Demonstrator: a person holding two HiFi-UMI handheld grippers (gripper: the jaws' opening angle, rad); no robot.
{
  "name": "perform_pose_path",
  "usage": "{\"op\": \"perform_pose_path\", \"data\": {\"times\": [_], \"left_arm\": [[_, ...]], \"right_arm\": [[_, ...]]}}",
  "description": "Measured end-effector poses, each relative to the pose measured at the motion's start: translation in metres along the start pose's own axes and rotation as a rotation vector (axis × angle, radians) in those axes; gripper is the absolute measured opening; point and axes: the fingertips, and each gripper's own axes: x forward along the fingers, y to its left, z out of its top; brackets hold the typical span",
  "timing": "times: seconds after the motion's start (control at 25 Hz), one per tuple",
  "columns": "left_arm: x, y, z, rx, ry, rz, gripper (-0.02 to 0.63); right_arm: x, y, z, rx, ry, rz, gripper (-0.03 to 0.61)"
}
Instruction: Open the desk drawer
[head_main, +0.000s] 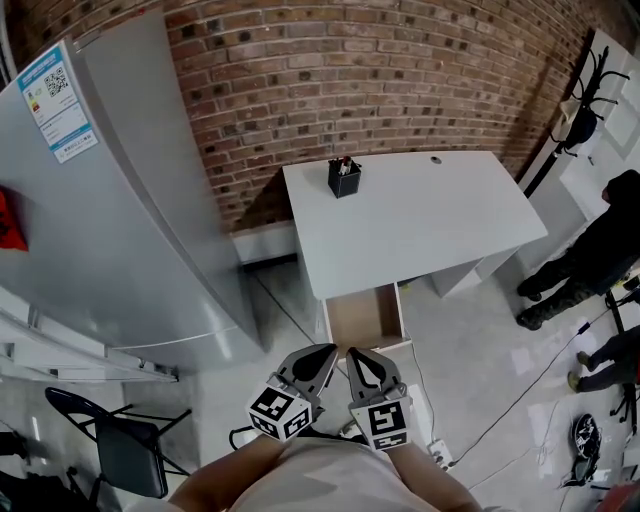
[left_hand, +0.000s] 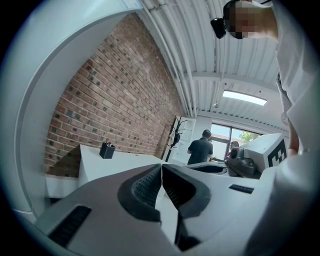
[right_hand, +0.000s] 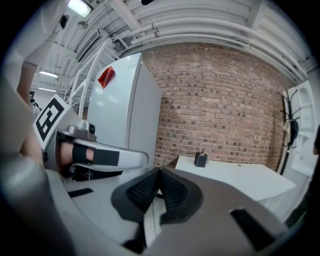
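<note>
Open drawer (head_main: 365, 315) at near edge of desk (head_main: 430, 220); pen holder (head_main: 344, 178) by far left corner. Side by side short of drawer, left gripper (head_main: 322, 352) and right gripper (head_main: 357, 356); jaws closed, empty.

One desk (head_main: 420, 220) stands at the far brick wall. It has one open drawer (head_main: 365, 318) on its near side and one black pen pot (head_main: 344, 178) on top. There is one fridge (head_main: 130, 220) on the left, one chair (head_main: 125, 445) near left and one coat stand (head_main: 590, 80) far right. Two people are at the right: a person in black (head_main: 600, 240) and a second person (head_main: 612, 358). There are two grippers nearest, the left gripper (head_main: 325, 352) and the right gripper (head_main: 356, 355).
</note>
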Motion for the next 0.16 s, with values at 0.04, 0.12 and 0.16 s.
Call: {"op": "perform_pose_path", "data": {"times": [0.04, 0.12, 0.16], "left_arm": [[-0.0005, -0.0002, -0.0005, 0.000, 0.001, 0.000, 0.009], [-0.0015, -0.0005, -0.0017, -0.001, 0.003, -0.001, 0.009], [-0.0019, -0.0007, -0.0022, -0.002, 0.004, -0.001, 0.009]], "right_arm": [[-0.0004, 0.0008, -0.0003, -0.001, 0.001, 0.001, 0.017], [-0.0011, 0.0026, -0.0011, 0.000, 0.002, 0.002, 0.017], [-0.0015, 0.0035, -0.0014, 0.000, 0.002, 0.003, 0.017]]}}
